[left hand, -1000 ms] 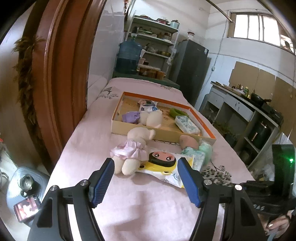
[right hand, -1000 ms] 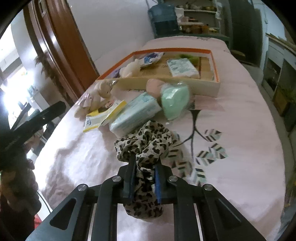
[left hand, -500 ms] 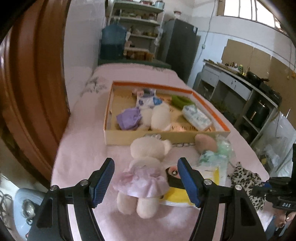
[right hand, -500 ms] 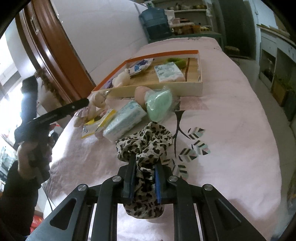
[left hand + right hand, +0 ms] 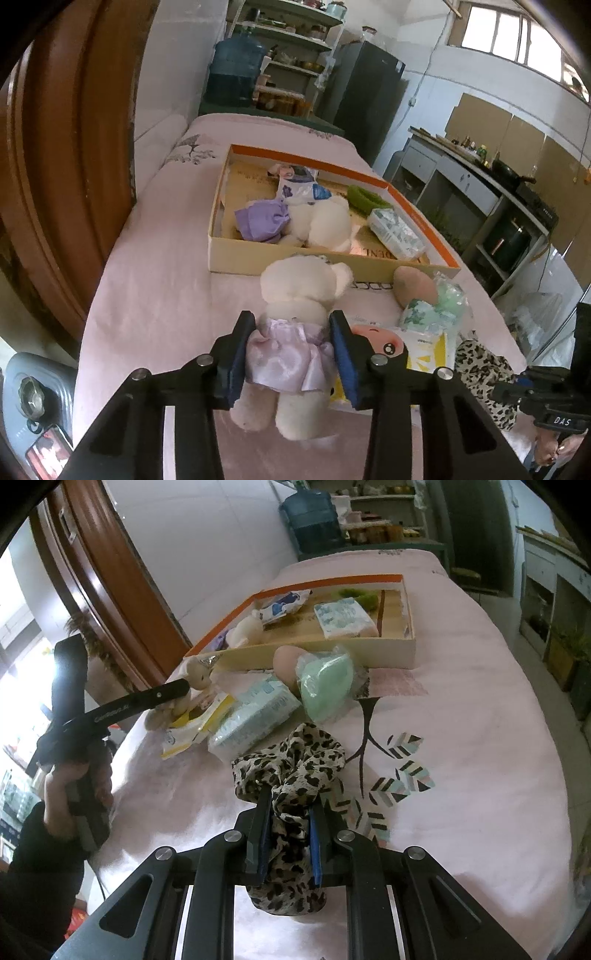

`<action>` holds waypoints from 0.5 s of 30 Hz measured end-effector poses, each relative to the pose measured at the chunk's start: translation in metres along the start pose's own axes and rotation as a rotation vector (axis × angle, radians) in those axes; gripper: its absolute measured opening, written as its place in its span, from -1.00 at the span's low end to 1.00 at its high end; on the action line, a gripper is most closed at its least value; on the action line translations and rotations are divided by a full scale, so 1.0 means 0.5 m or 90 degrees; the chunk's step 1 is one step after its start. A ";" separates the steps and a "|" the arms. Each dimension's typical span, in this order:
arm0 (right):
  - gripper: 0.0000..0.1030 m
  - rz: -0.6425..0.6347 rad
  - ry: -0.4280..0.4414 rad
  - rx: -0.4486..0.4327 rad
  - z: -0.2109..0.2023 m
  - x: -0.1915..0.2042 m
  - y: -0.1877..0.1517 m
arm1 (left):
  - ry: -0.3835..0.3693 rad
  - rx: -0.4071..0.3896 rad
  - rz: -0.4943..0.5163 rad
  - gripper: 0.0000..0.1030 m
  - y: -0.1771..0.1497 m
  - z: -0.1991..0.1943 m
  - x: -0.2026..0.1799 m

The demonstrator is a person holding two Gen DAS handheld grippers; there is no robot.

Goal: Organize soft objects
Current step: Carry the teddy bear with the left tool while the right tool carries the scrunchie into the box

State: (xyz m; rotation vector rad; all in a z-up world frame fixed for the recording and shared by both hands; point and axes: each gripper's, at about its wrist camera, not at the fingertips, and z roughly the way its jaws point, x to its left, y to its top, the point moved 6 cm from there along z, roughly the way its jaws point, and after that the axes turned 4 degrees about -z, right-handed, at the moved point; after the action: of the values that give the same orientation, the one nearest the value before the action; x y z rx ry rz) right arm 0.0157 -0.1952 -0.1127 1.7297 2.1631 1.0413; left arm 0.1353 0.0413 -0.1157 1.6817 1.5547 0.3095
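My left gripper (image 5: 291, 354) is shut on the waist of a white plush bear in a lilac skirt (image 5: 295, 317), which lies on the pink cloth in front of the cardboard box (image 5: 243, 254). The bear also shows in the right wrist view (image 5: 195, 675). My right gripper (image 5: 288, 834) is shut on a leopard-print scrunchie (image 5: 291, 760), which also shows in the left wrist view (image 5: 480, 373). The box (image 5: 406, 650) holds another white plush (image 5: 321, 221), a purple cloth (image 5: 262, 221), wipes packs and a green item.
Between the grippers lie a yellow cartoon packet (image 5: 402, 347), a light blue tissue pack (image 5: 255, 712), a mint sponge in plastic (image 5: 325, 686) and a pink ball (image 5: 413, 288). A wooden door frame (image 5: 66, 147) stands left. Kitchen counter (image 5: 480, 173) lies right.
My left gripper moved forward over the bear and closed its fingers on the waist. My right gripper stayed shut on the scrunchie.
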 end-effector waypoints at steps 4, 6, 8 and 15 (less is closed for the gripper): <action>-0.67 -0.006 -0.001 -0.005 -0.007 0.004 0.003 | -0.006 -0.013 -0.003 -0.21 0.002 -0.017 -0.006; -0.67 -0.010 -0.002 -0.010 -0.014 0.007 0.005 | -0.010 -0.021 -0.004 -0.21 0.002 -0.030 -0.013; -0.67 -0.013 -0.002 -0.016 -0.021 0.010 0.009 | -0.012 -0.028 -0.002 -0.21 0.004 -0.040 -0.020; -0.67 -0.026 -0.005 -0.033 -0.046 0.020 0.023 | -0.026 -0.065 0.011 -0.21 0.019 -0.087 -0.056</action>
State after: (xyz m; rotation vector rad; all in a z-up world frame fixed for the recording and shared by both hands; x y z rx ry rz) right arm 0.0092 -0.1945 -0.0862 1.6570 2.1383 1.0696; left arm 0.1077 0.0332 -0.0720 1.6128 1.4708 0.3547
